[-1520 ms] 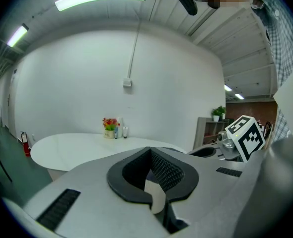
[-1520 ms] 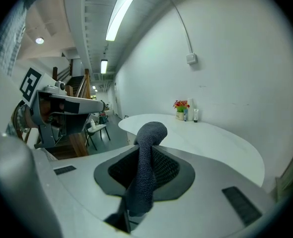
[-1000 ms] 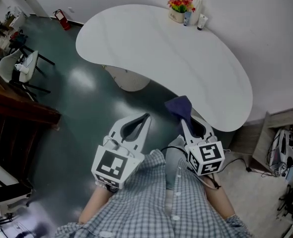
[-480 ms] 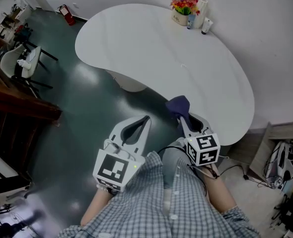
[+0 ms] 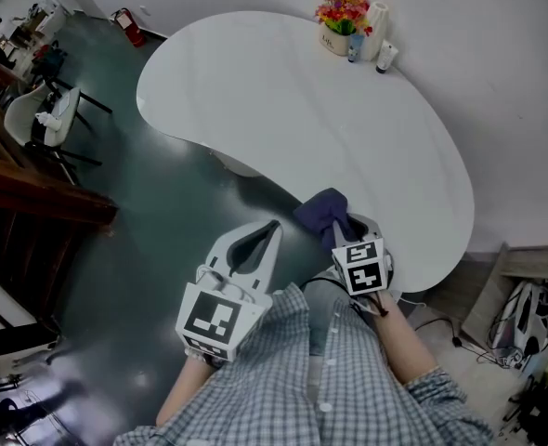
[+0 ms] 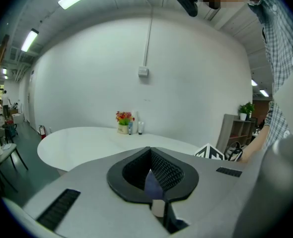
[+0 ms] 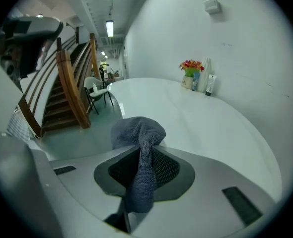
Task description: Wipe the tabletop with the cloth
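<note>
Gripping a bunched dark blue cloth (image 5: 320, 210) in its closed jaws, the right gripper (image 5: 345, 229) points toward 12 o'clock at the near edge of a white kidney-shaped tabletop (image 5: 293, 110). In the right gripper view, the cloth (image 7: 139, 133) runs as a twisted strip between the jaws of the right gripper (image 7: 145, 152) and balloons out beyond the tips, above the line where the table meets the green floor (image 5: 153, 212). Whether it touches the surface cannot be told.

The left gripper (image 5: 268, 230) hangs over the floor at 9 o'clock from the right one, short of the table, with its jaws together on nothing, as the left gripper view (image 6: 150, 151) confirms.

All the surface to be wiped lies ahead of the cloth, from 10 to 1 o'clock, and its long axis runs from 10 to 4 o'clock. A pot of flowers (image 5: 335, 12) and small bottles (image 5: 383, 56) stand at the far rim near 12 o'clock. The right gripper is the nearer and probably needs only to lower and push forward.
</note>
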`<state>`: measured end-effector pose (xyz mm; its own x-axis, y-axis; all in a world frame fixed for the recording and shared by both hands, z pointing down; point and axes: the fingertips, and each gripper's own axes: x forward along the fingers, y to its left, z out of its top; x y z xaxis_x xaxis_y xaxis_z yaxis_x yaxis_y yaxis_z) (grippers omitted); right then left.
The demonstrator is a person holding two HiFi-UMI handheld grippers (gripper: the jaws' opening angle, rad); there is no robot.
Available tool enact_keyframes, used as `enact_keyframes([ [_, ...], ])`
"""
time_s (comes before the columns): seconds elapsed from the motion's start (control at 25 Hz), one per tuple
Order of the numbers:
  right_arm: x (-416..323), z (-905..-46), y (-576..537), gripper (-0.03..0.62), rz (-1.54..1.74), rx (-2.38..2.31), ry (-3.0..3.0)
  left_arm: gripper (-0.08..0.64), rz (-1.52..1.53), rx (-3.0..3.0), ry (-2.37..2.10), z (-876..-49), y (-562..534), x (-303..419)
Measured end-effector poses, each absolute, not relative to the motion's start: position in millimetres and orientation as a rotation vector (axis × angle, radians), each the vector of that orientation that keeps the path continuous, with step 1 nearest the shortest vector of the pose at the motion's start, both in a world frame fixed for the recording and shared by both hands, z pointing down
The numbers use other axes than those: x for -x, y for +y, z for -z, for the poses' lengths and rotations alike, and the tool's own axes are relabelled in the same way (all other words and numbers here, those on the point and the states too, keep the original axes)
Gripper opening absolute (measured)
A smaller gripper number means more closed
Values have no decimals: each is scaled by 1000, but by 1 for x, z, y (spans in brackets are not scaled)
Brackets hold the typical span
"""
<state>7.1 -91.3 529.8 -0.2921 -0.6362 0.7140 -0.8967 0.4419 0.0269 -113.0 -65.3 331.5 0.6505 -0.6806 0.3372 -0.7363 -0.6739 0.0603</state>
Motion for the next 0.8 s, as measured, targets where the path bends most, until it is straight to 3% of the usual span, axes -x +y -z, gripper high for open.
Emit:
enact_keyframes([
  [0.8,-60,-545,-41,63,-529,-1417,-1934,6,-412,-2777,-884,-325,-76,47],
])
